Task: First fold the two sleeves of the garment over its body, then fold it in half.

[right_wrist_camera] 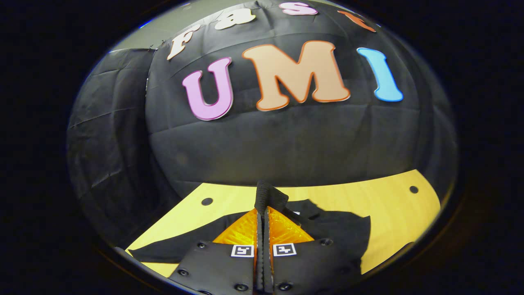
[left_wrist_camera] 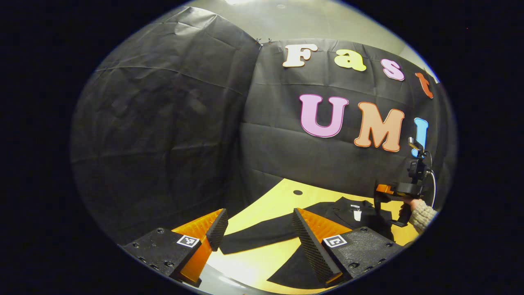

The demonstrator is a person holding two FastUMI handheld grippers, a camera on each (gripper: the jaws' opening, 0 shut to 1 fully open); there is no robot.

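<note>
A black garment (left_wrist_camera: 348,211) lies spread on the yellow table (left_wrist_camera: 249,258), collar and white label toward the far wall. One long sleeve (left_wrist_camera: 258,234) stretches out flat to the left, just beyond my left gripper (left_wrist_camera: 258,220), which hovers open above it with nothing between its fingers. My right gripper (left_wrist_camera: 380,197), held by a hand in a knit sleeve, is over the garment's right side. In the right gripper view that gripper (right_wrist_camera: 264,209) is shut, with a bunch of black cloth (right_wrist_camera: 268,196) pinched at its tips and lifted off the garment (right_wrist_camera: 342,233). It looks like the other sleeve.
The black booth wall (left_wrist_camera: 172,135) stands close behind and to the left of the table. Bare tabletop (right_wrist_camera: 393,200) lies to the right of the garment, with small round holes (right_wrist_camera: 206,201) in the wood. The table's front edge (left_wrist_camera: 229,282) is right below my left gripper.
</note>
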